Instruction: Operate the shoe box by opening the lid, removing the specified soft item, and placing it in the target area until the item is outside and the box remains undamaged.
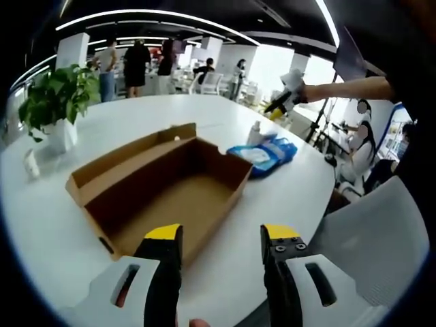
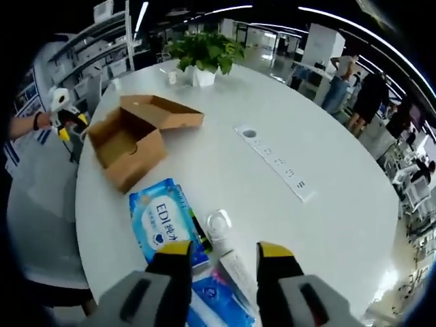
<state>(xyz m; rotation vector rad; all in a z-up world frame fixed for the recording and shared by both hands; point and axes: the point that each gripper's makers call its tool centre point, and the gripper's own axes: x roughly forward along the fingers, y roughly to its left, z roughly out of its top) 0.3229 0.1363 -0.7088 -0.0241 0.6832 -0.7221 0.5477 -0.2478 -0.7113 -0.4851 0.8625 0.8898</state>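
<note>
The brown cardboard shoe box (image 1: 167, 194) lies open on the white table, its lid folded back toward the far left, and its inside looks bare. My left gripper (image 1: 221, 235) hovers open just before the box's near wall, holding nothing. Right of the box lie blue soft packs (image 1: 267, 154). In the right gripper view the box (image 2: 129, 146) sits far left and a blue soft pack (image 2: 163, 223) lies in front of my right gripper (image 2: 223, 251), which is open above a white tube (image 2: 231, 262) and a second blue pack (image 2: 218, 294).
A potted plant (image 1: 58, 102) stands at the table's far left, also seen as the plant (image 2: 204, 51). A socket strip (image 2: 276, 162) runs across the tabletop. A small white bottle (image 1: 255, 132) stands behind the packs. A grey chair (image 1: 381, 238) is at the right. People stand beyond.
</note>
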